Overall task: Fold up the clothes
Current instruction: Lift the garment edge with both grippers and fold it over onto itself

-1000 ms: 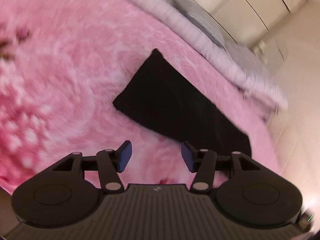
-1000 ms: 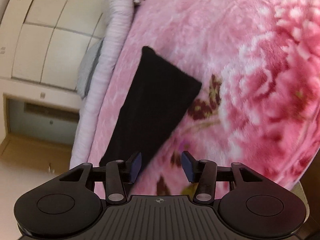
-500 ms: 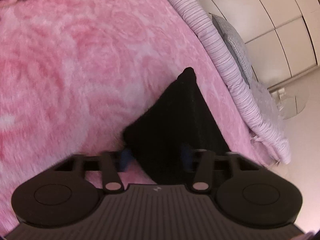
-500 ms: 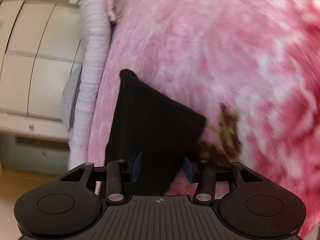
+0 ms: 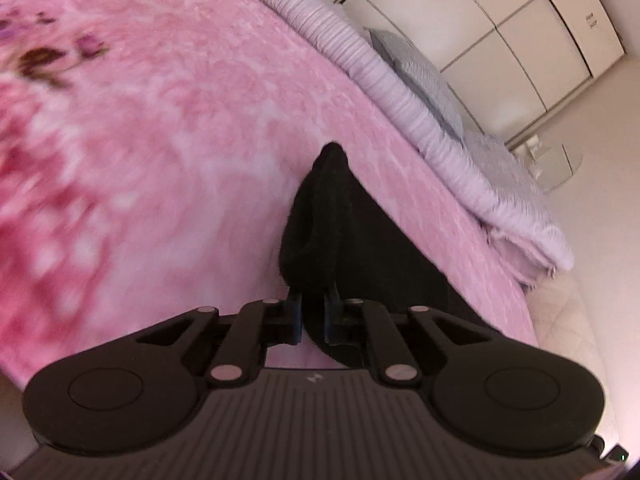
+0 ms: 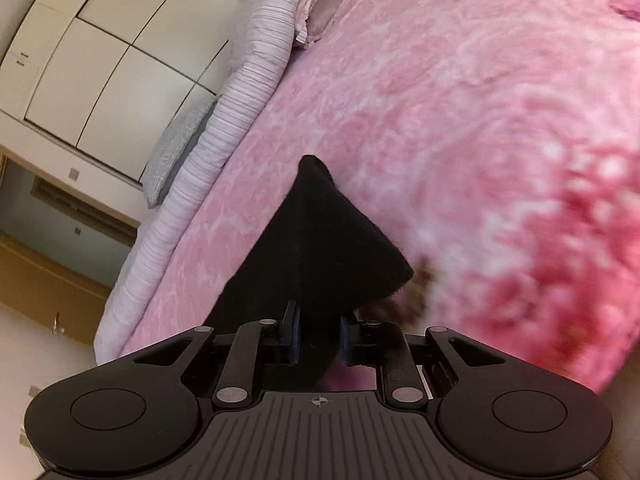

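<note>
A folded black garment (image 5: 340, 232) lies on a pink flowered blanket (image 5: 160, 140) on a bed. In the left wrist view my left gripper (image 5: 313, 316) is shut on the garment's near edge, and the cloth bunches up between its blue pads. In the right wrist view the same black garment (image 6: 320, 236) rises in a peak from my right gripper (image 6: 319, 338), which is shut on its near edge. The far corner of the garment still rests on the blanket (image 6: 460, 120).
A rolled lilac quilt (image 5: 400, 92) and a grey pillow (image 5: 424, 76) lie along the bed's far edge. White wardrobe doors (image 6: 120, 52) stand behind. The bed edge and pale floor (image 5: 580, 280) are close on the right in the left wrist view.
Both grippers came down from above the flat garment, closed on its near edge, and the cloth now lifts into a peak.
</note>
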